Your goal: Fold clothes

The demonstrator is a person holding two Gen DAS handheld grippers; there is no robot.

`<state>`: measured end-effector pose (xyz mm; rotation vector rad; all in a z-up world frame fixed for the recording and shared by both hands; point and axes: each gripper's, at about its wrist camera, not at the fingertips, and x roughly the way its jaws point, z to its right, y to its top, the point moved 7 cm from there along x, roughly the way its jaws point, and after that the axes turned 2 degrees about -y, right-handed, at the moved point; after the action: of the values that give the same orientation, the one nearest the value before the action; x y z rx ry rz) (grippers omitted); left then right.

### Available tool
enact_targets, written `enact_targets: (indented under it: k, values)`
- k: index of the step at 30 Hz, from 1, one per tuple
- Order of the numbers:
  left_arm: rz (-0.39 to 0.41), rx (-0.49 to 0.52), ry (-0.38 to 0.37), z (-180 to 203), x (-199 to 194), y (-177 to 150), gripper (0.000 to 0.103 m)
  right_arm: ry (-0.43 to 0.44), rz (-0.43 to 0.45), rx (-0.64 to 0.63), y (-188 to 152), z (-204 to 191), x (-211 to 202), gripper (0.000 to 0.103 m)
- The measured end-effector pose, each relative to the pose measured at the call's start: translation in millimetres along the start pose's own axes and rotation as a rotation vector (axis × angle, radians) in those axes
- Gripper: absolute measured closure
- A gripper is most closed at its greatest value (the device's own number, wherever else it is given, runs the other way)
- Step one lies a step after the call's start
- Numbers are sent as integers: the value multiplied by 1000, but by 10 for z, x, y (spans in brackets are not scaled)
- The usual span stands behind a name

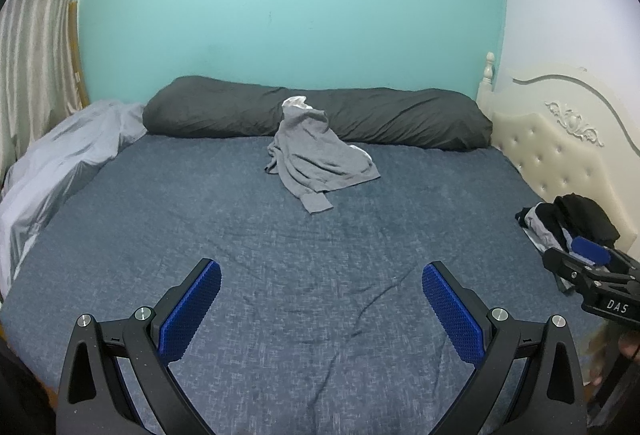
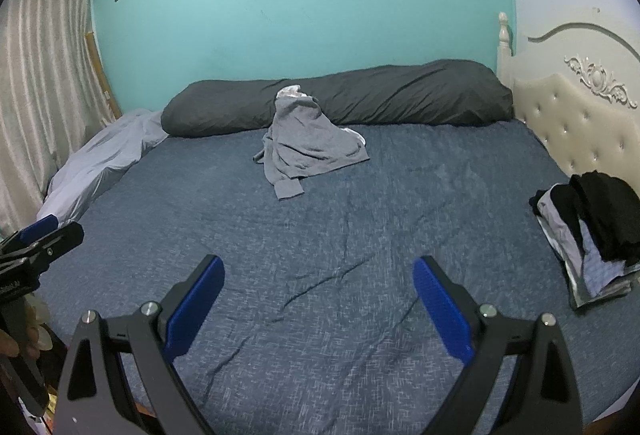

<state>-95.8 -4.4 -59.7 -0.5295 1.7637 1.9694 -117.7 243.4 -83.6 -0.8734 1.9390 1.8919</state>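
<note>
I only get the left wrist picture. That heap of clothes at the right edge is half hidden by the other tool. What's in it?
Observer: The pile is a folded stack of pale grey pieces, with a black garment lying on top.
Operator: Is that other tool holding anything?
Observer: No. The right gripper has its jaws wide apart, with only bare bedsheet between them.

- The right gripper (image 2: 318, 299) hangs over the blue bed (image 2: 360, 235), jaws spread wide.
- A crumpled grey top (image 2: 308, 143) leans against the dark pillow (image 2: 360, 95).
- 1 pile of clothes (image 2: 592, 231) sits near the headboard (image 2: 580, 127).
</note>
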Motion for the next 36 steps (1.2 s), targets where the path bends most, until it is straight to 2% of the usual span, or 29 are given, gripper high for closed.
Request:
enact_targets:
  k: [5, 11, 25, 36]
  values:
    - [-28, -23, -1, -121, 351, -37, 0, -8, -43, 9, -35, 78, 337, 7]
    - [-57, -68, 47, -384, 891, -111, 0, -8, -87, 9, -76, 135, 895, 7]
    - [-159, -147, 47, -882, 2301, -413, 0, 0, -160, -32, -7, 138, 2296, 7]
    - [-183, -267, 25, -1298, 2940, -705, 0, 10, -182, -139, 233, -83, 3399, 7]
